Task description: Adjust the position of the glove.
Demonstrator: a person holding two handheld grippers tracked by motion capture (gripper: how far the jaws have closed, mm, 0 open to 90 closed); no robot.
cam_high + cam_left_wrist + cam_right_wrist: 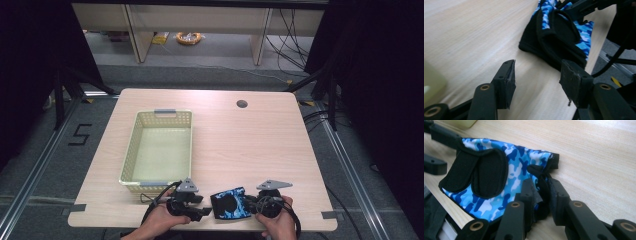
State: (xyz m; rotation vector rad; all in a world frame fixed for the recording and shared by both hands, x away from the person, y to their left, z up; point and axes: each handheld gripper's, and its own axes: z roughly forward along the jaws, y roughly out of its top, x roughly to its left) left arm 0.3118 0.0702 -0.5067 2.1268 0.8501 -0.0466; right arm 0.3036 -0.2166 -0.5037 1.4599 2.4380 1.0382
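Note:
A blue camouflage glove [230, 204] with black straps lies flat on the wooden table near its front edge. My right gripper [248, 204] comes in from the right and is shut on the glove's [499, 170] near edge, the fabric bunched between the jaws of the right gripper [541, 187]. My left gripper [205, 212] sits just left of the glove, open, with bare table between its jaws. In the left gripper view the left gripper [537, 75] points at the glove [559, 37], and its right pad is close to the black cuff without gripping it.
A pale yellow plastic basket [131, 150] stands on the left half of the table, behind my left hand. A round cable hole [242, 104] is at the back. The table's front edge runs right beside the glove.

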